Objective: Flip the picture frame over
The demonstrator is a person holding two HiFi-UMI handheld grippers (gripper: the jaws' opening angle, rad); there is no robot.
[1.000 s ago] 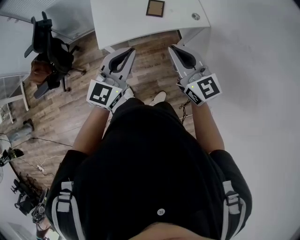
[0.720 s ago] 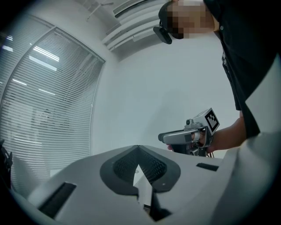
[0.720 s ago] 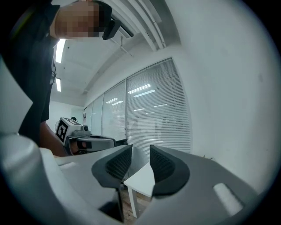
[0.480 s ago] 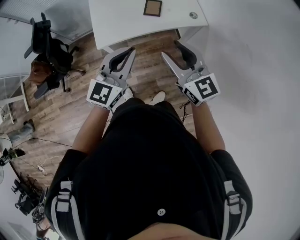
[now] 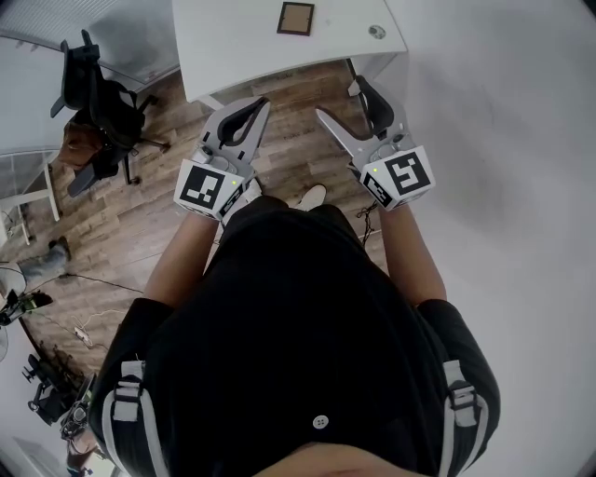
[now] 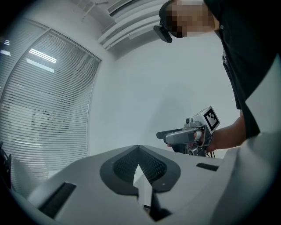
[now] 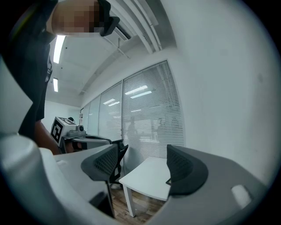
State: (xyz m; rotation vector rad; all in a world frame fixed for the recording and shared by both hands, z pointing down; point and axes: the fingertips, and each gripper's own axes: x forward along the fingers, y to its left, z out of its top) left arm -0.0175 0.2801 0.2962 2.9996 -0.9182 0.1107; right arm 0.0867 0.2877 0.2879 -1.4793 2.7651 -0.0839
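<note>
The picture frame, brown with a dark rim, lies flat on the white table at the top of the head view. Both grippers hover over the wooden floor short of the table's near edge and point level toward it. My left gripper is shut, its tips meeting with nothing between them. On the other side, my right gripper has its jaws opening wide and holds nothing. Between its pads in the right gripper view, the table shows ahead.
A small round object sits near the table's right corner. A black office chair stands on the floor to the left. A white wall runs along the right side. Cables and gear lie on the floor at lower left.
The right gripper's jaws went from shut to wide open. Both grippers shifted a little toward the table.
</note>
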